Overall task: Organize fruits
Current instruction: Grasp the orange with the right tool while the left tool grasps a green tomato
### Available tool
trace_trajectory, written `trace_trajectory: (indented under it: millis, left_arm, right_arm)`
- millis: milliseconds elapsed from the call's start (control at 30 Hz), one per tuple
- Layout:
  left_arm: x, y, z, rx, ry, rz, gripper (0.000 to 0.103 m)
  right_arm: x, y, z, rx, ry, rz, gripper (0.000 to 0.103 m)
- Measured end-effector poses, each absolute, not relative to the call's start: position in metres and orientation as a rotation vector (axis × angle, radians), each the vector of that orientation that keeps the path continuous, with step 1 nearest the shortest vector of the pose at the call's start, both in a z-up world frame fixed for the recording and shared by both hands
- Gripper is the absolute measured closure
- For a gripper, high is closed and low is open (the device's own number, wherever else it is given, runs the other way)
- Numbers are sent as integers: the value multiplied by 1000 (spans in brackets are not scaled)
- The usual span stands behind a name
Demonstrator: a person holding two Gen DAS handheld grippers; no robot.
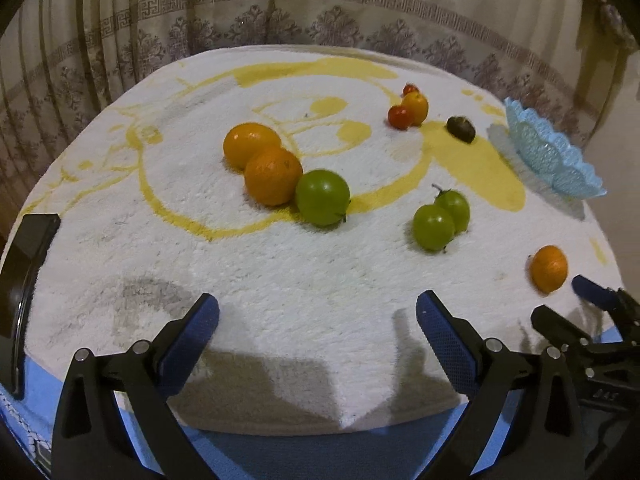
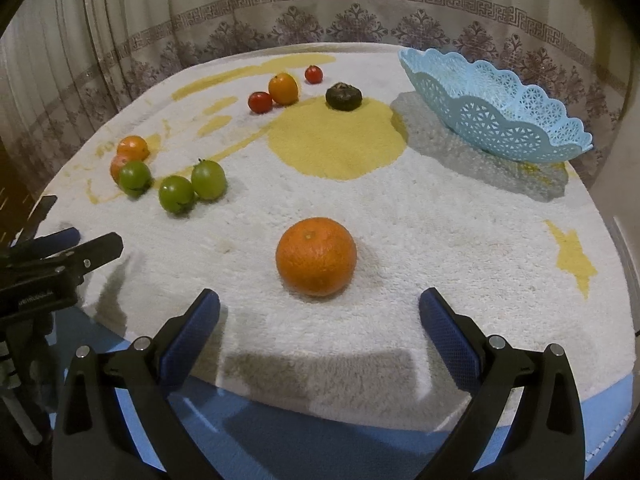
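The right gripper (image 2: 319, 308) is standing with its jaws spread wide and holding nothing, and the near orange (image 2: 316, 256) is lying on the rug directly ahead of the fingers, centred on the gap and just beyond the tips. The blue basket (image 2: 500, 120) is sitting farther ahead and to the right of those fingers, empty as far as its openwork wall shows. The left gripper (image 1: 318, 312) is likewise gaping and empty, with that orange (image 1: 549, 269) well off to its right. Judgement: the right hand is nearer, and a straight advance should be bringing the round fruit between the pads.
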State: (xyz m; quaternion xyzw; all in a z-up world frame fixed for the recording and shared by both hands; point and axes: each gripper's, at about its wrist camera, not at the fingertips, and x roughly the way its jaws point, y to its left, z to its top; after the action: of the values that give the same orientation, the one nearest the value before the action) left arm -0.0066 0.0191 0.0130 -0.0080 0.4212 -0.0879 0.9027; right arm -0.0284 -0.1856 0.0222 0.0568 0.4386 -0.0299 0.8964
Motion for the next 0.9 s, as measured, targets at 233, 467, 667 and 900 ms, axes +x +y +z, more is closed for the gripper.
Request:
trace_trajectory:
  millis: [233,467,667,900]
  left_arm:
    - [-3,10,23,64,833,-190,5]
    - [22,15,22,69,859,-177,6]
    - [31,24,22,-19,883,-201,19]
    - [38,28,30,-30,866,-194,19]
  right_arm:
    - [-30,-186,31,85,887,-70,2]
    - [-23,-198,28,128,911,-59,16]
    - [-20,-195,33,138,922,-2,17]
    - [-12,-199,33,154,934,22,29]
